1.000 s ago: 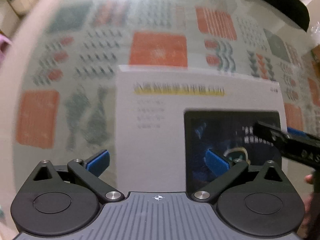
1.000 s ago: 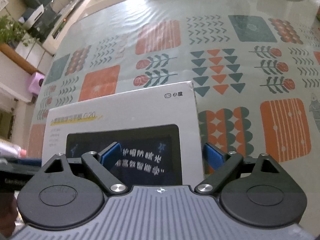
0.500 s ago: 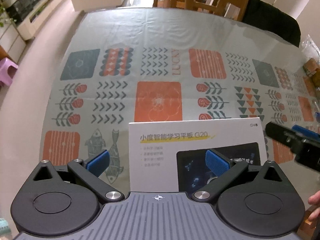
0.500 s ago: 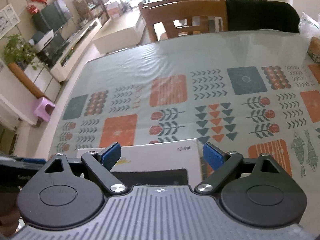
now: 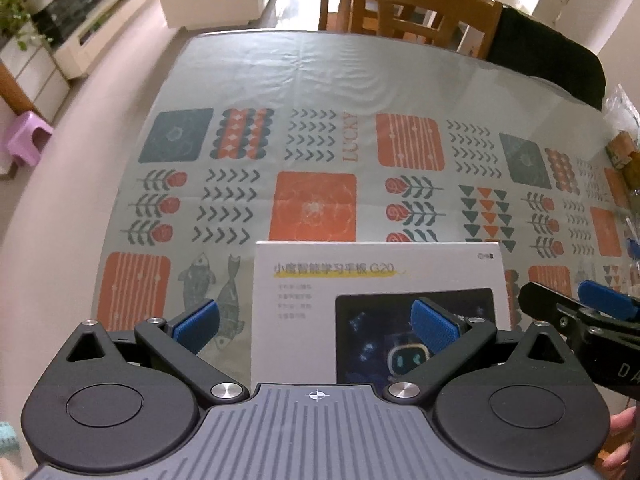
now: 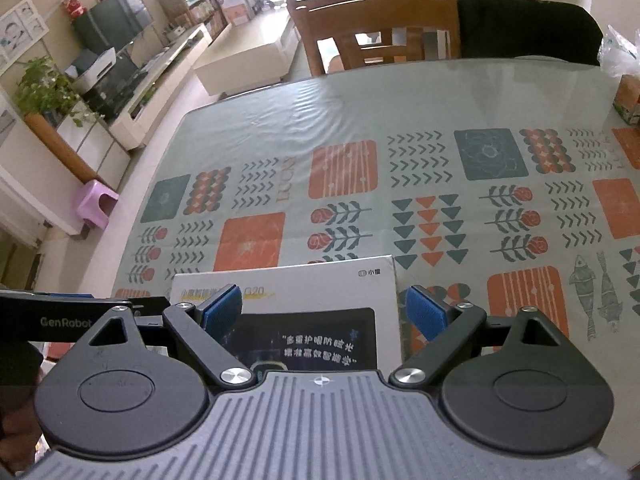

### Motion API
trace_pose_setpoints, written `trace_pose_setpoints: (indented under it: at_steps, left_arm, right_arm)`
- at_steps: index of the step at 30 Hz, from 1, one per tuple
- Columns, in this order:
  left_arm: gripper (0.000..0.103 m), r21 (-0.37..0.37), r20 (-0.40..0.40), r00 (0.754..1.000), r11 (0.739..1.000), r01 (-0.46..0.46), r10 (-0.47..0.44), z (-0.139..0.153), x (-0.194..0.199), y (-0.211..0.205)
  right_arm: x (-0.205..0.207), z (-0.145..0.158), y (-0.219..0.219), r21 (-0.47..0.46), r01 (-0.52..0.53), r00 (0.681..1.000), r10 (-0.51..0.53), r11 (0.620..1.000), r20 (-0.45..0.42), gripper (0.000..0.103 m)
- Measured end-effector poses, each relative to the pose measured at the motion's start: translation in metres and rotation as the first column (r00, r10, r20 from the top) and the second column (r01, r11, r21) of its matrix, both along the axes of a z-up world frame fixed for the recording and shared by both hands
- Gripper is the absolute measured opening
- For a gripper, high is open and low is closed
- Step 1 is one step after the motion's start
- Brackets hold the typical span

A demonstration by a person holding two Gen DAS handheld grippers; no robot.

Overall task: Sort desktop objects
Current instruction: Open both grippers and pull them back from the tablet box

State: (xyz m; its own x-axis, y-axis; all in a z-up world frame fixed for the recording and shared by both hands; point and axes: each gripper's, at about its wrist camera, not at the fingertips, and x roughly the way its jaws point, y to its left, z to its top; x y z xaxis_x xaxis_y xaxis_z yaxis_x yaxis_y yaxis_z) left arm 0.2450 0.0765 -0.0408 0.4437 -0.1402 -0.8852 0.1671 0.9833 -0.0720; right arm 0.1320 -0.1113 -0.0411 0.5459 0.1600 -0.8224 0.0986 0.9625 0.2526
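On the patterned tablecloth (image 5: 312, 80), white tablet box (image 5: 304, 320) lies flat near the front edge, print side up. Left gripper (image 5: 316, 326) spread wide, nothing between pads; box's left edge sits between its fingers in view, contact unclear. Right gripper (image 6: 324, 314) also wide and empty, straddling the box's right edge. Wooden chair (image 6: 376, 28) at far side

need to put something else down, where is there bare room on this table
The widest bare stretch is the tablecloth between the white box and the wooden chairs at the far edge. The cloth left of the box is also free. The right edge is crowded, with a plastic bag and a small carton.
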Motion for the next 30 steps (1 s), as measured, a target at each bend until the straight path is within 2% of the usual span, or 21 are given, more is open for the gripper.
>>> trace_pose_setpoints:
  at_steps: [15, 22, 25, 30]
  left_arm:
    - [0.103, 0.025, 0.042, 0.999, 0.999, -0.034, 0.033, 0.012, -0.058, -0.021]
    - [0.103, 0.038, 0.02, 0.999, 0.999, -0.029, 0.029, 0.008, -0.091, -0.029]
    - [0.103, 0.068, 0.005, 1.0, 0.997, -0.024, 0.023, 0.002, -0.105, -0.031]
    - [0.103, 0.107, -0.02, 0.999, 0.994, -0.034, 0.036, -0.007, -0.126, -0.03]
  right_arm:
    - [-0.04, 0.013, -0.012, 0.011, -0.081, 0.996, 0.081, 0.997, 0.023, 0.103]
    - [-0.064, 0.016, -0.021, -0.003, -0.1, 0.995, 0.1, 0.995, 0.019, 0.103]
    - [-0.076, 0.016, -0.018, -0.037, -0.114, 0.993, 0.115, 0.993, 0.012, 0.103]
    - [-0.098, 0.014, -0.006, -0.156, -0.124, 0.992, 0.123, 0.98, -0.017, 0.103]
